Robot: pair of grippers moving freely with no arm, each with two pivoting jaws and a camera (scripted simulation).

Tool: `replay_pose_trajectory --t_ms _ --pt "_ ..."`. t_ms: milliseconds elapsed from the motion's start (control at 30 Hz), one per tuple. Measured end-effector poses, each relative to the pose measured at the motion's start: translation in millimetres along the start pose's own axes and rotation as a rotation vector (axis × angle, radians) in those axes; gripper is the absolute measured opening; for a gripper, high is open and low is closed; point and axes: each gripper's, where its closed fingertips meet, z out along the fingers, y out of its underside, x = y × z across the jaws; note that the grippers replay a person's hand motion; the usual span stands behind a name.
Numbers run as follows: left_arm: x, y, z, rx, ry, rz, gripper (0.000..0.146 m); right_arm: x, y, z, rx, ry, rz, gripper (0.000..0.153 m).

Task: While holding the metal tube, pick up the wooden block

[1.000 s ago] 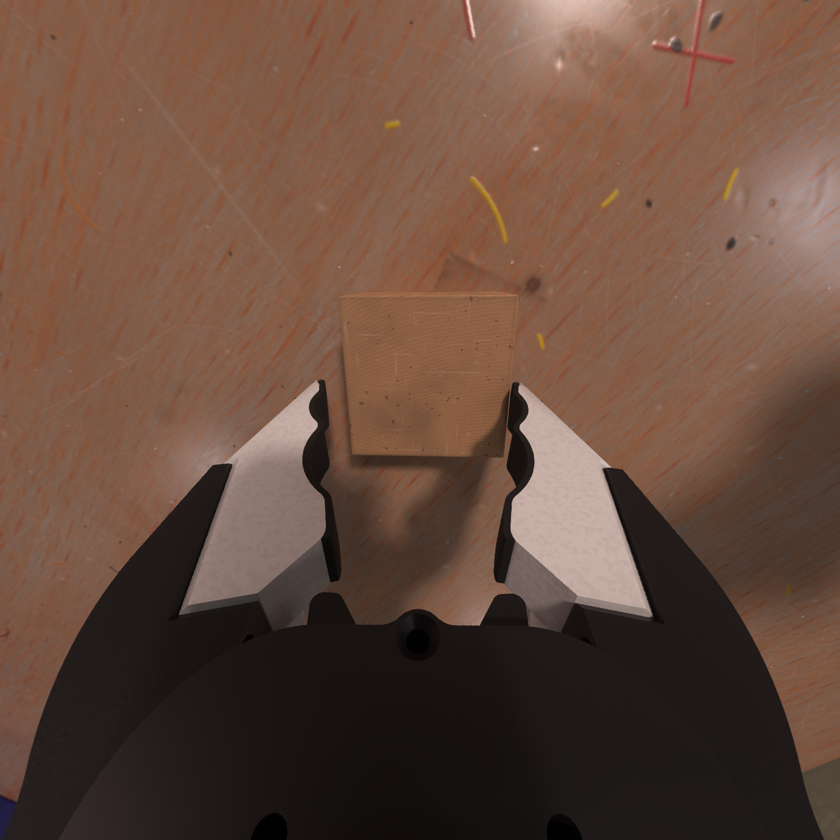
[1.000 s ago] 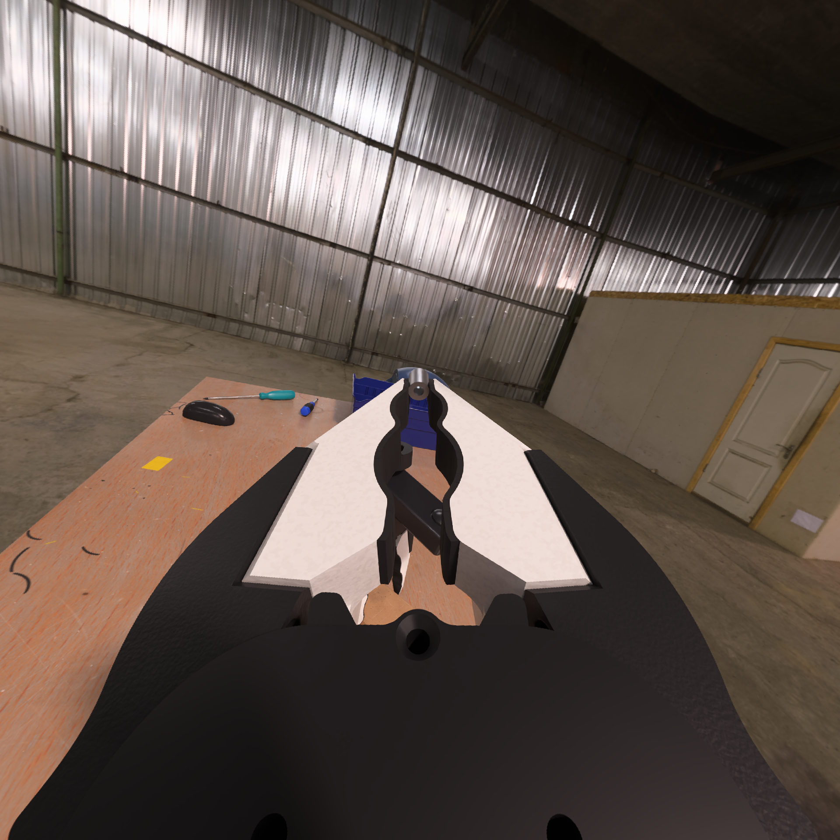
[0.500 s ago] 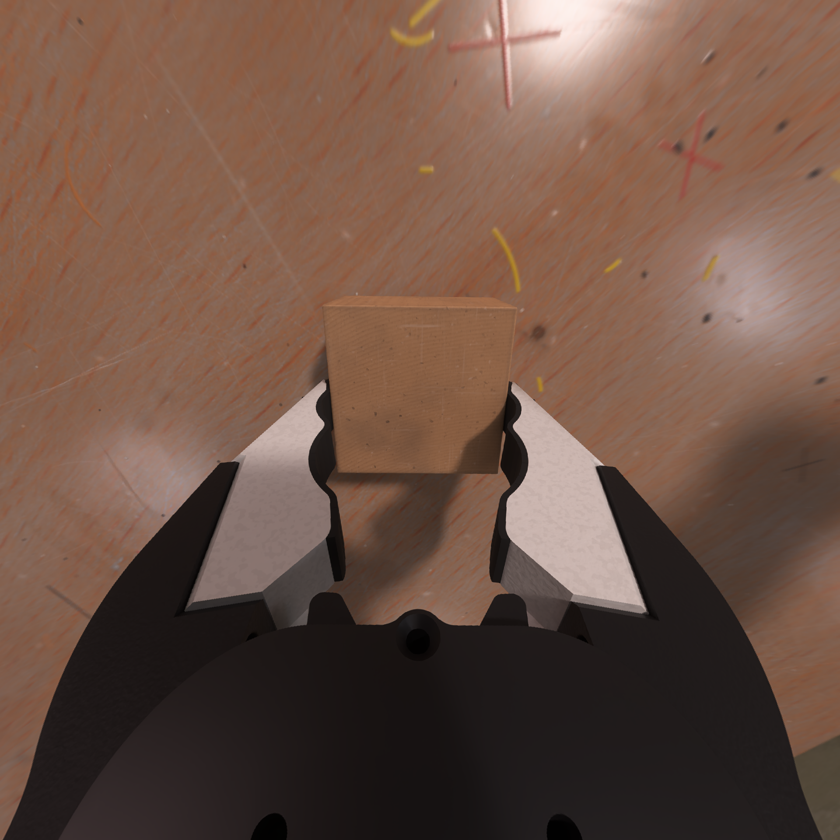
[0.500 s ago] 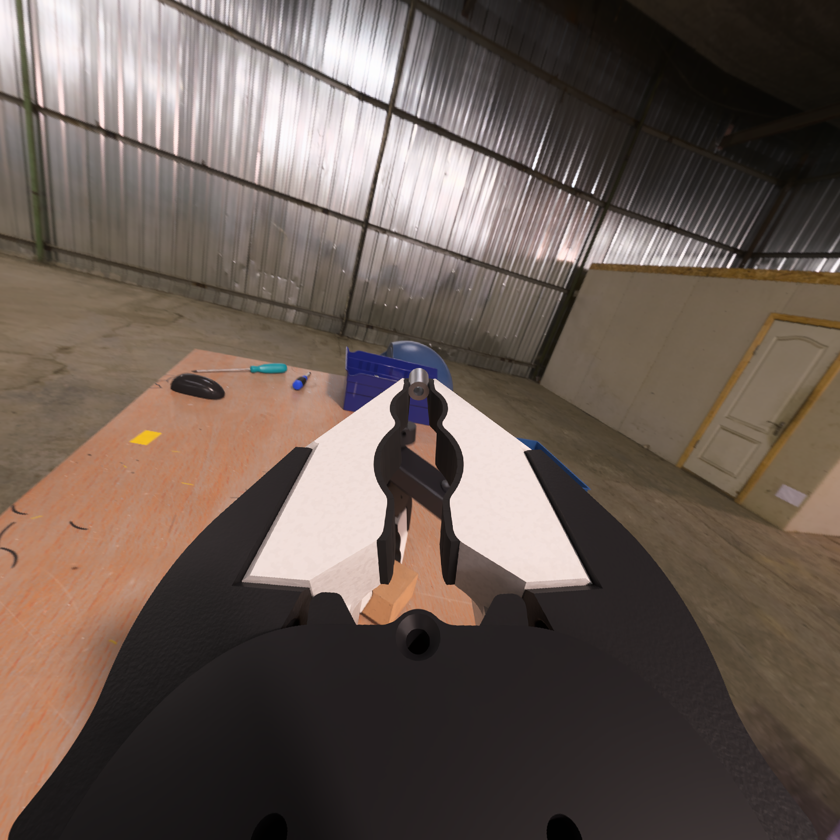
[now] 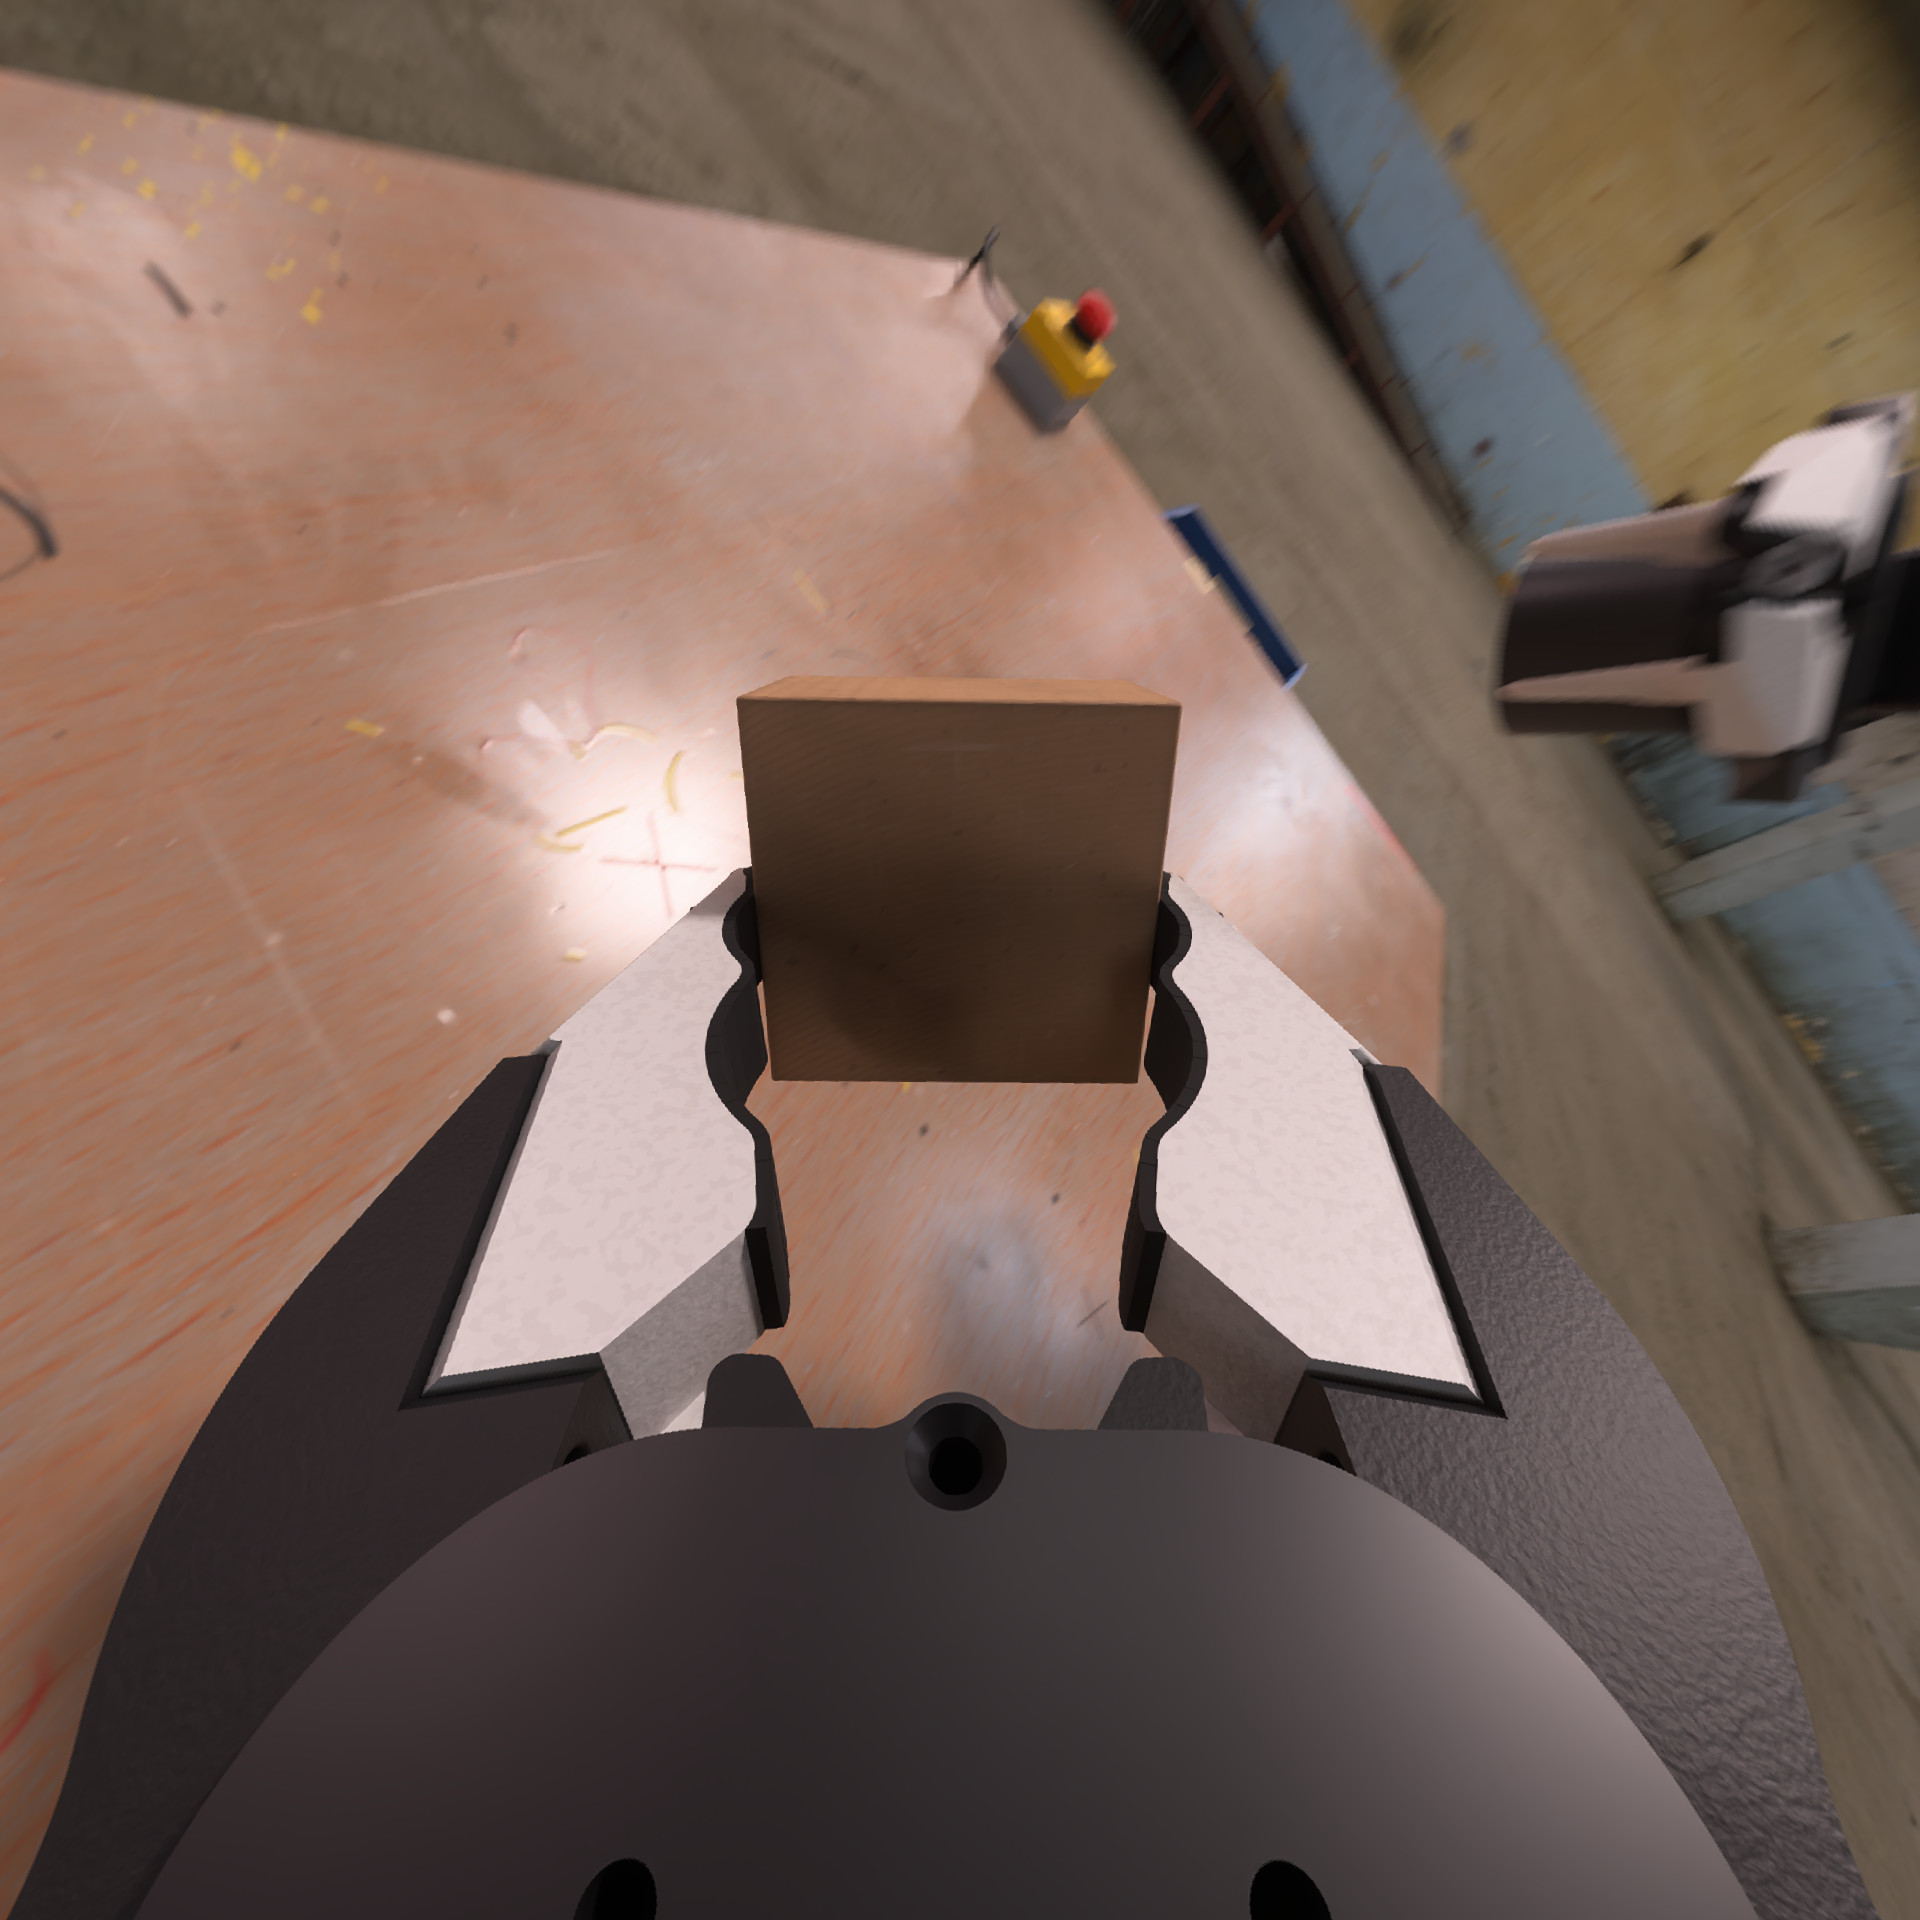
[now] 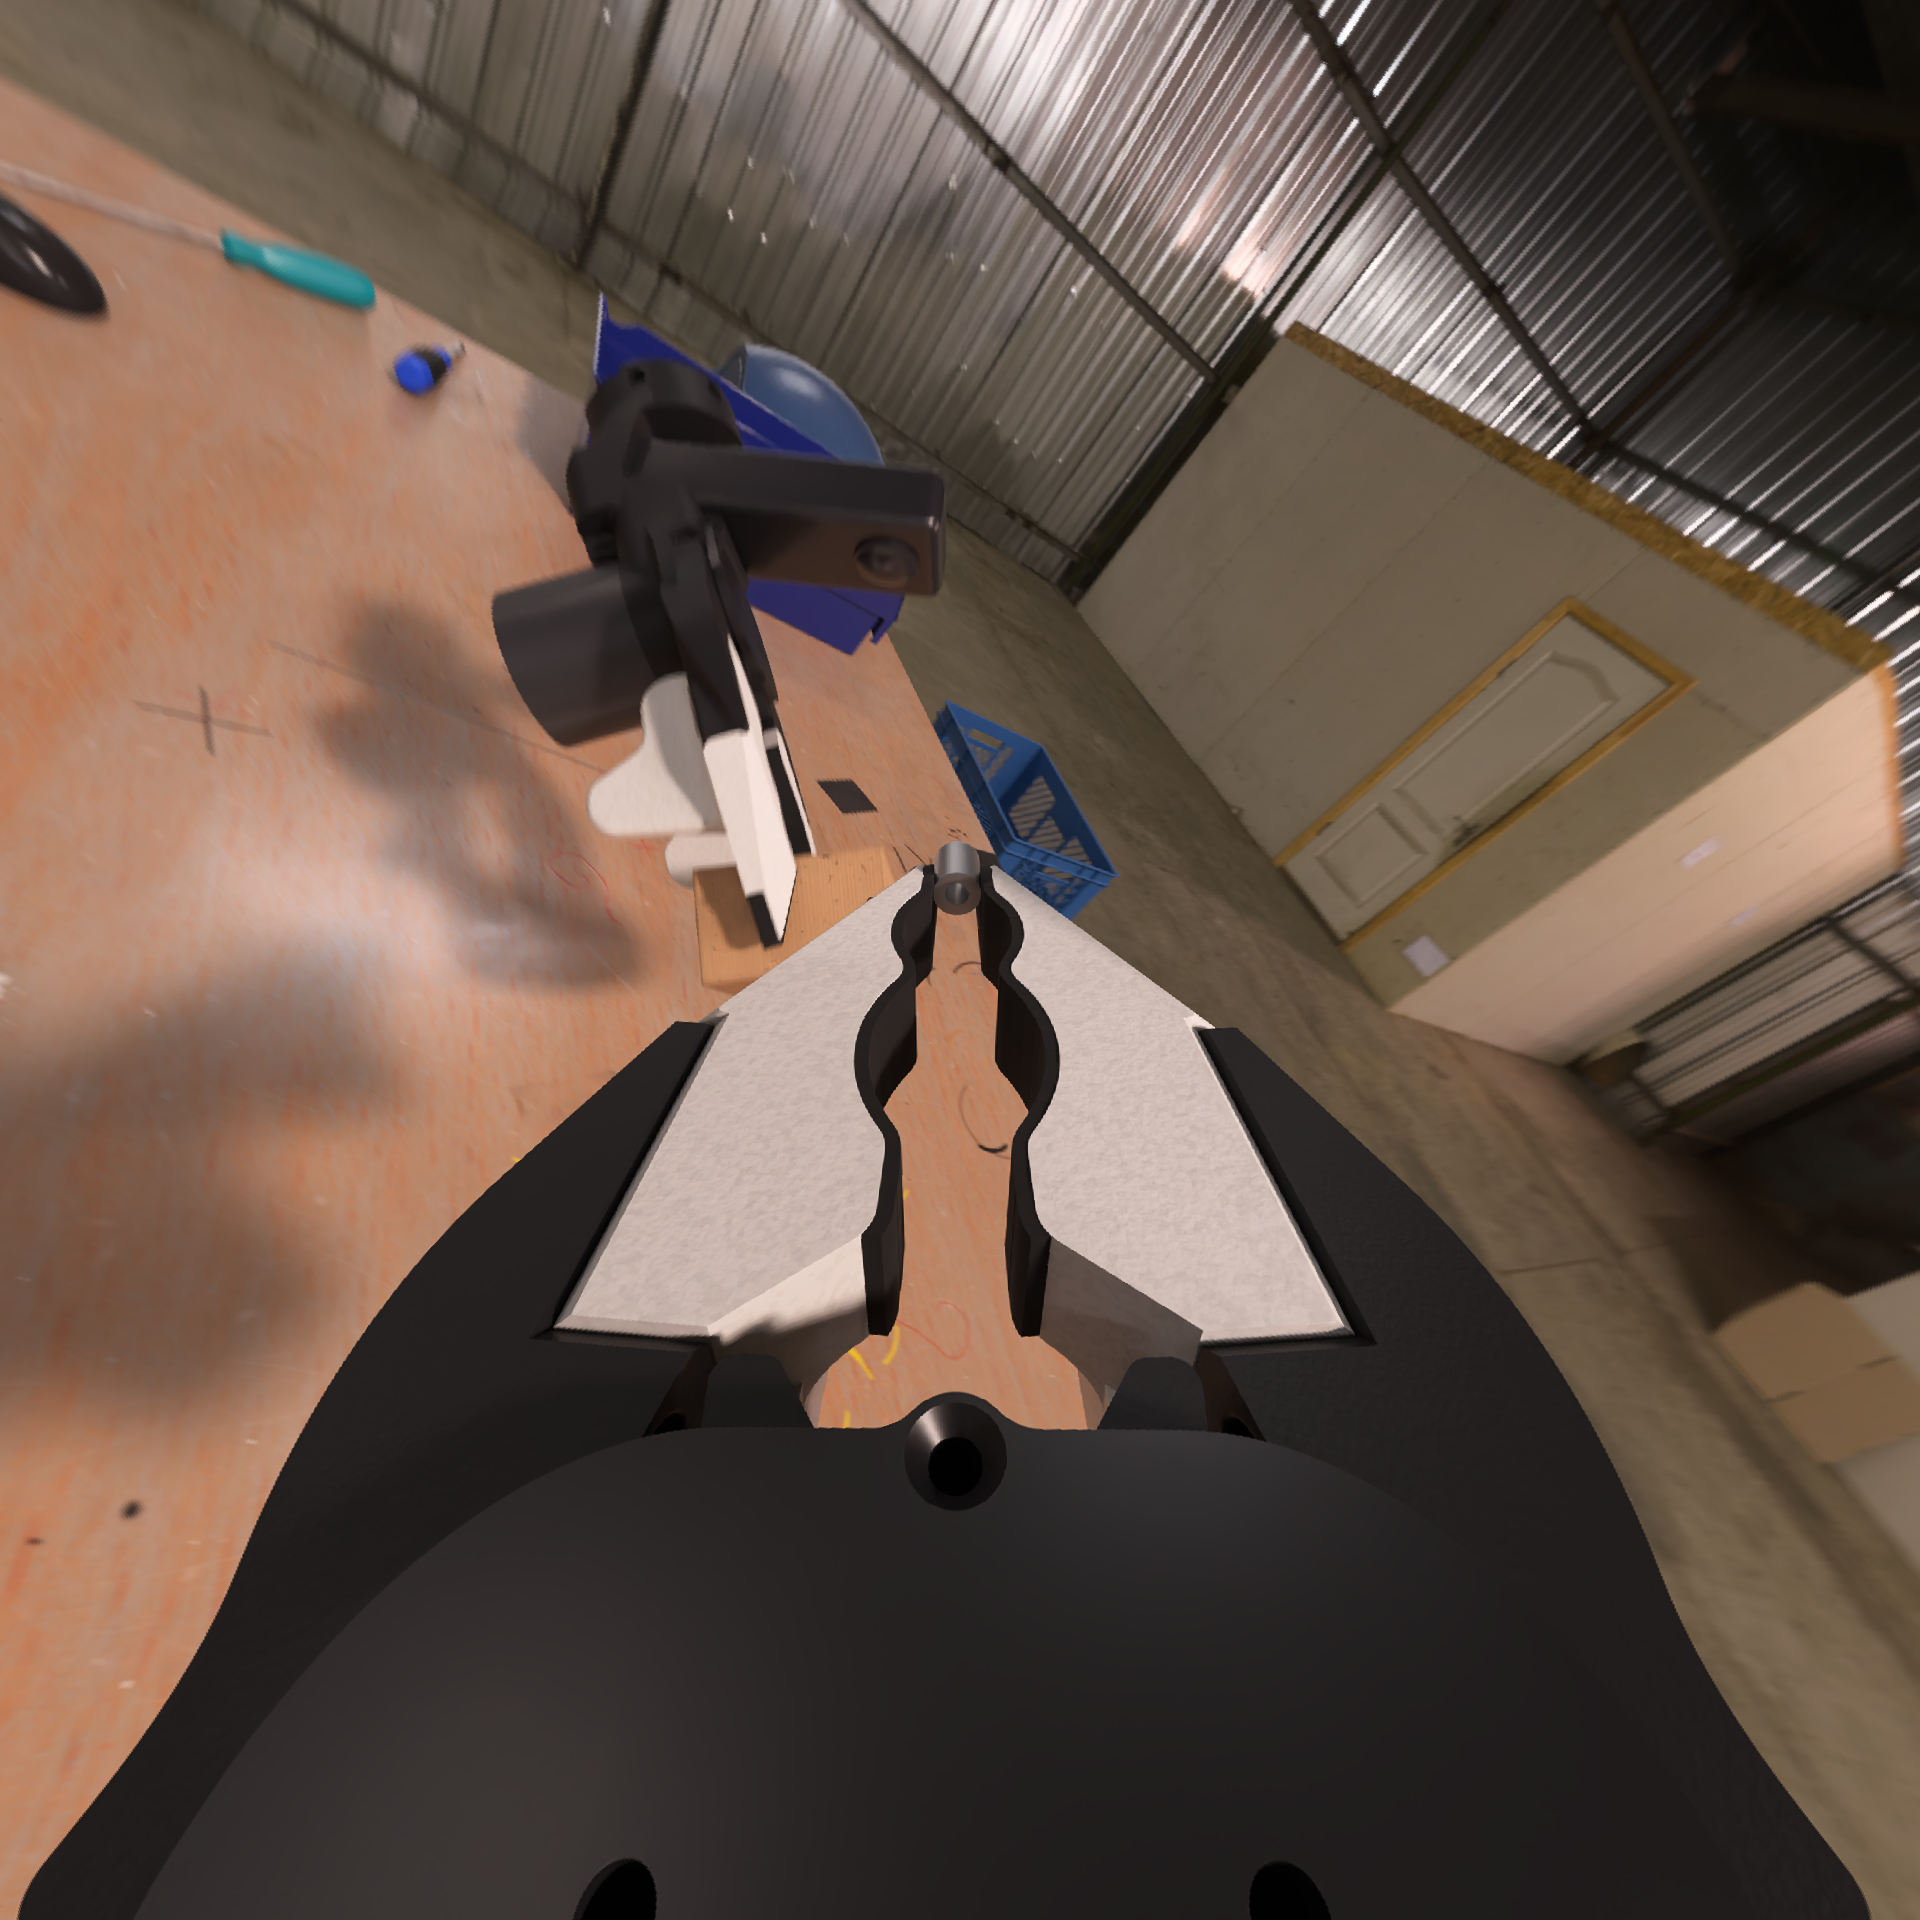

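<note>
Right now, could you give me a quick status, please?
Left tongs shut on wooden block, lifted. Right tongs shut on metal tube. Nothing in the way.

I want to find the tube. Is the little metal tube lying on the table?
No, the metal tube is pinched at the tips of the right gripper, above the table.

The orange-brown tabletop point(image 6: 260, 935) carries a teal-handled screwdriver point(image 6: 301, 268), a small blue bit point(image 6: 421, 369) and a black mouse-like object point(image 6: 42, 270). 1 yellow box with a red button point(image 5: 1060, 348) sits near the far edge. A blue crate point(image 6: 1023, 810) stands on the floor.
</note>
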Motion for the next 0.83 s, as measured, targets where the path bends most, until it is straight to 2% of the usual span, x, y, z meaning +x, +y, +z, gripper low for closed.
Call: replay_pose_trajectory --t_ms 67,133,267,500,833 --pt "11 -8 -3 0.045 0.050 0.000 0.074 -6 3 7 -0.020 0.019 -0.073 0.007" --pt "17 -11 -5 0.054 0.032 0.028 0.074 -9 3 11 -0.026 0.044 -0.128 0.007" --pt "29 -18 -6 0.088 0.006 0.070 0.074 -18 5 18 -0.030 0.025 -0.146 0.007" --pt "39 -19 -5 0.084 -0.003 0.109 0.074 -19 6 21 -0.039 0.082 -0.241 0.007" --pt "35 -19 -9 0.058 -0.125 0.182 0.074 -25 9 22 -0.123 0.122 -0.497 0.007"
